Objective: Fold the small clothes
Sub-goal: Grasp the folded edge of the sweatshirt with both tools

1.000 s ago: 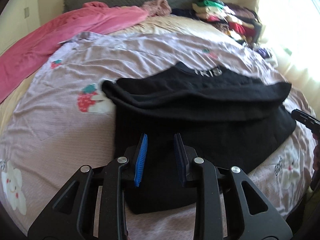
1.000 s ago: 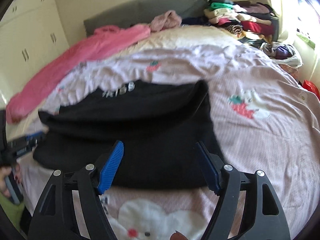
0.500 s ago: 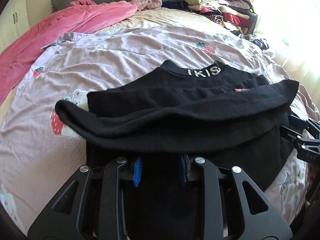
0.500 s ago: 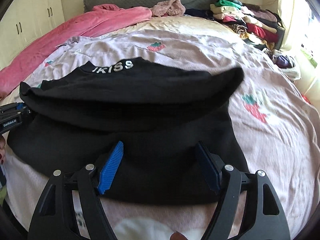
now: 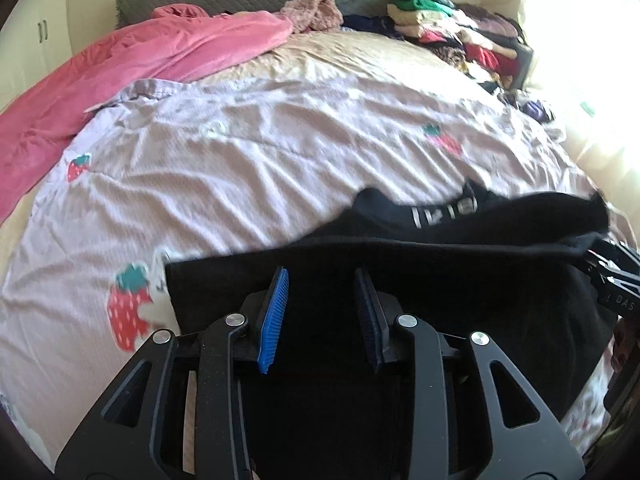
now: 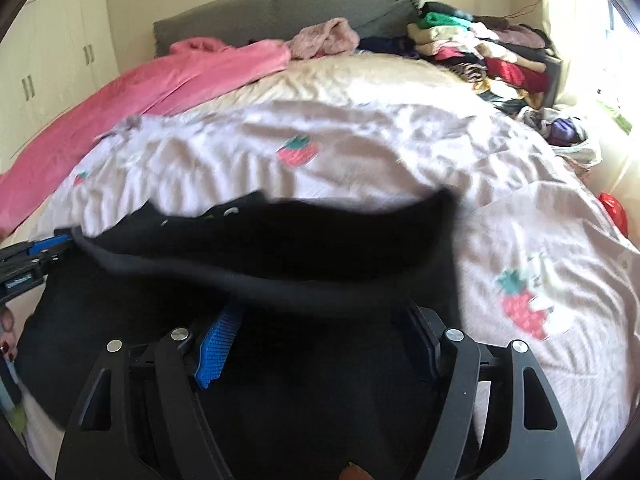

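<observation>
So the whole thing sits on a big bed [image 5: 280, 168] with a wrinkly pale lilac sheet [image 6: 360, 152] covered in strawberry prints, and I'll place everything off the black top [image 5: 440, 280], which lies on the near part of the sheet.

Beyond the top there's plenty of bare sheet, the roomiest stretch in either view. Farther back from it, a pink blanket [image 5: 140, 72] runs along the far left edge of the bed up to a grey headboard [image 6: 288, 8]. A pinkish knit piece [image 6: 324, 38] lies right at the headboard. Back and to the right of the top is a tall heap of clothes [image 6: 480, 52] against the wall, with very bright window light washing out that corner. White cupboards [image 6: 56, 64] stand off to the left of the bed.

The top's far edge is folded over toward the camera, with white collar lettering showing just behind the fold.

Left gripper [image 5: 320, 304]: jaws opening, hovering over the top's near left corner, nothing pinched between the blue pads. Right gripper [image 6: 316, 344]: jaws spread wide, tips tucked under the folded-over flap, pads not pressing on fabric as far as I can see. The sheet to the right of the top is clear up to the bed's edge.
</observation>
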`<action>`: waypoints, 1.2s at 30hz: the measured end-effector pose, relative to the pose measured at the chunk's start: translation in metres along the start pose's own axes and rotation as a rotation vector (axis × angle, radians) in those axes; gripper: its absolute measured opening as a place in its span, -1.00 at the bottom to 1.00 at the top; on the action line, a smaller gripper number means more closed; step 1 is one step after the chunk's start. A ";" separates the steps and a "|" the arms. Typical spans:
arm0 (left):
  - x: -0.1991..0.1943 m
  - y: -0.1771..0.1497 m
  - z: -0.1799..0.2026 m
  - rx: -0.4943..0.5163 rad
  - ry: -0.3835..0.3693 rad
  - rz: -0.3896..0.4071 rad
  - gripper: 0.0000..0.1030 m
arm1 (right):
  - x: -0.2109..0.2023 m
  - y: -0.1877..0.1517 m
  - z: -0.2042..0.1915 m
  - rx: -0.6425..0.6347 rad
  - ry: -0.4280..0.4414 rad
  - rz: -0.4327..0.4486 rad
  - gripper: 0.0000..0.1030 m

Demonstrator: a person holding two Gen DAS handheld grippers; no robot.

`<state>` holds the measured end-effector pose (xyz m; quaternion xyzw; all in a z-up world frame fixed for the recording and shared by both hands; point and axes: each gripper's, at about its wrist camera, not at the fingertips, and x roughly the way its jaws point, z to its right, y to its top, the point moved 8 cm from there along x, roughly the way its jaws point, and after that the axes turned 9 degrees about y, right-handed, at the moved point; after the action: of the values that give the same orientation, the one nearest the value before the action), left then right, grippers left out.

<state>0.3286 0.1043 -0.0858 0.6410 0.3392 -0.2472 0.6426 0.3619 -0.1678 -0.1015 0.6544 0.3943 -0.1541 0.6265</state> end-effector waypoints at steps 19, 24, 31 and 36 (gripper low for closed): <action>0.005 -0.017 -0.081 -0.172 0.025 -0.041 -0.16 | -0.001 0.008 0.064 0.073 -0.069 0.004 0.40; 0.018 -0.021 -0.078 -0.183 -0.003 -0.071 -0.16 | 0.023 0.004 0.068 0.075 -0.064 -0.050 -0.11; 0.014 -0.020 -0.066 -0.151 0.006 -0.036 -0.81 | 0.025 0.001 0.065 0.071 -0.001 -0.034 -0.73; -0.011 -0.006 -0.064 -0.129 0.034 0.053 -0.88 | 0.006 0.010 0.067 0.099 0.028 0.034 -0.85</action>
<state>0.3090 0.1664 -0.0780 0.6110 0.3484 -0.1965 0.6831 0.3922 -0.2285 -0.1099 0.6932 0.3838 -0.1537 0.5904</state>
